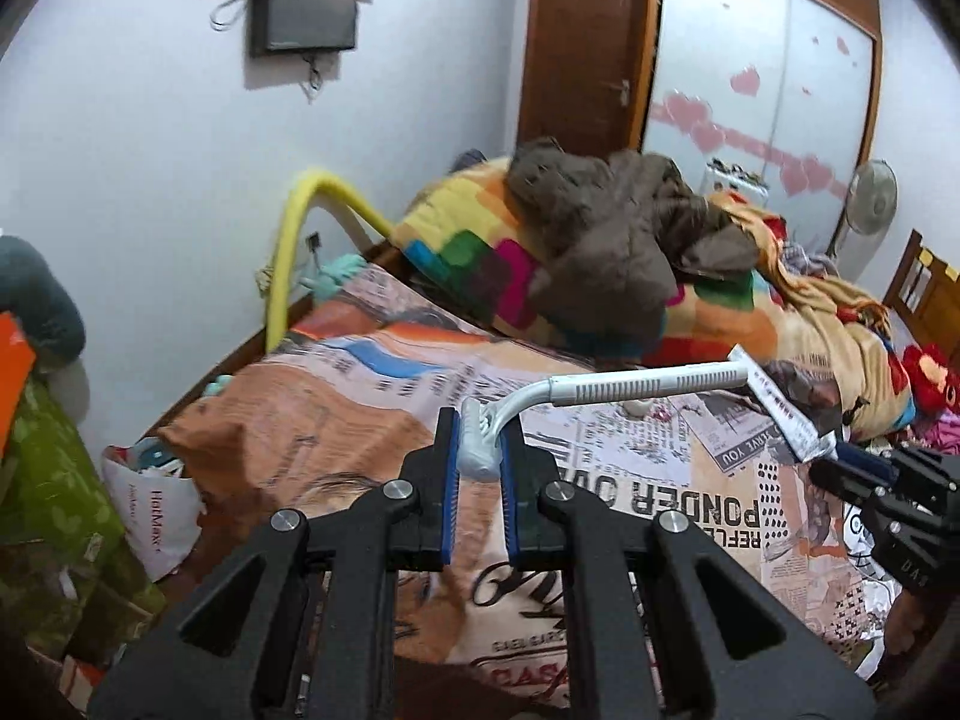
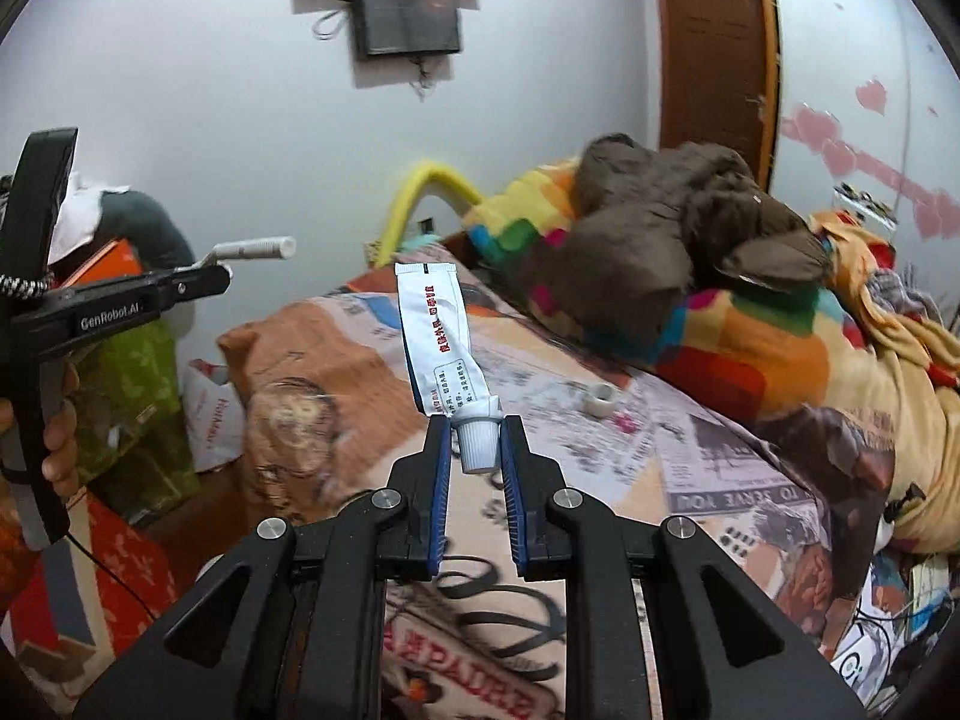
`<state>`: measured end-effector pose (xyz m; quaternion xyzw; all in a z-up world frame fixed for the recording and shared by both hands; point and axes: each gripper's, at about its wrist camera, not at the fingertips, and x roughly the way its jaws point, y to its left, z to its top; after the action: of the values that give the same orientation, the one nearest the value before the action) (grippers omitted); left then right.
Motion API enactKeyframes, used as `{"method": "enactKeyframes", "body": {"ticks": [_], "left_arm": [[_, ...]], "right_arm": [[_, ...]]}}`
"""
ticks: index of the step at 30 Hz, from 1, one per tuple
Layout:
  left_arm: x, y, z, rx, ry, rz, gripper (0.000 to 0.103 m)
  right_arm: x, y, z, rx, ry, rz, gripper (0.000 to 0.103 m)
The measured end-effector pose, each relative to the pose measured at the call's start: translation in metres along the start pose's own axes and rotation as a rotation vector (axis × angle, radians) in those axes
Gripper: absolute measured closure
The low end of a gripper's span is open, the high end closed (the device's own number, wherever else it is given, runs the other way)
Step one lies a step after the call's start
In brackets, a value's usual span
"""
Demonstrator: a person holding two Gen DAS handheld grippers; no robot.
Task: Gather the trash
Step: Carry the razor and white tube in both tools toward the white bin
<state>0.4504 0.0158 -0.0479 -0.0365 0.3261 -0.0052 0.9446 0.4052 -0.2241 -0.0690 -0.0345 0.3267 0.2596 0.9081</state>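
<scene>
The left tool (image 1: pixel 480 450) pinches the head of a white razor (image 1: pixel 600 393) up above the bed (image 1: pixel 372 396). The right tool (image 2: pixel 477 450) squeezes the cap of a white tube (image 2: pixel 435 342), also above the bed, with a shopping bag (image 1: pixel 159 510) beside it.

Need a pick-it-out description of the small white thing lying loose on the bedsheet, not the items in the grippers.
Start at the bed with the newspaper-print sheet, then look just below the edge of the rainbow-checked blanket. The white cap lies there on its side, open end showing, next to a small pink scrap. It is the only loose white piece on the sheet.
</scene>
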Motion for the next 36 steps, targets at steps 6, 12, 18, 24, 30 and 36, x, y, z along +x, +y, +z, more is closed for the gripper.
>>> {"method": "enactKeyframes", "body": {"ticks": [6, 12, 18, 24, 30, 36], "left_arm": [[-0.05, 0.046, -0.012, -0.021, -0.027, 0.052, 0.092], [-0.101, 0.099, -0.033, -0.055, -0.061, 0.122, 0.092], [-0.139, 0.155, -0.066, -0.122, -0.08, 0.188, 0.092], [-0.151, 0.212, -0.112, -0.214, -0.043, 0.229, 0.092], [-0.145, 0.261, -0.167, -0.316, 0.03, 0.261, 0.092], [-0.131, 0.292, -0.22, -0.403, 0.09, 0.315, 0.092]], "right_arm": [[-0.006, 0.056, 0.007, -0.054, -0.014, 0.064, 0.088], [-0.002, 0.114, 0.011, -0.097, -0.02, 0.148, 0.088], [0.011, 0.17, 0.005, -0.141, 0.006, 0.226, 0.088], [0.031, 0.221, -0.008, -0.173, 0.063, 0.299, 0.088], [0.06, 0.265, -0.029, -0.203, 0.144, 0.352, 0.088], [0.094, 0.295, -0.057, -0.226, 0.241, 0.383, 0.088]]}}
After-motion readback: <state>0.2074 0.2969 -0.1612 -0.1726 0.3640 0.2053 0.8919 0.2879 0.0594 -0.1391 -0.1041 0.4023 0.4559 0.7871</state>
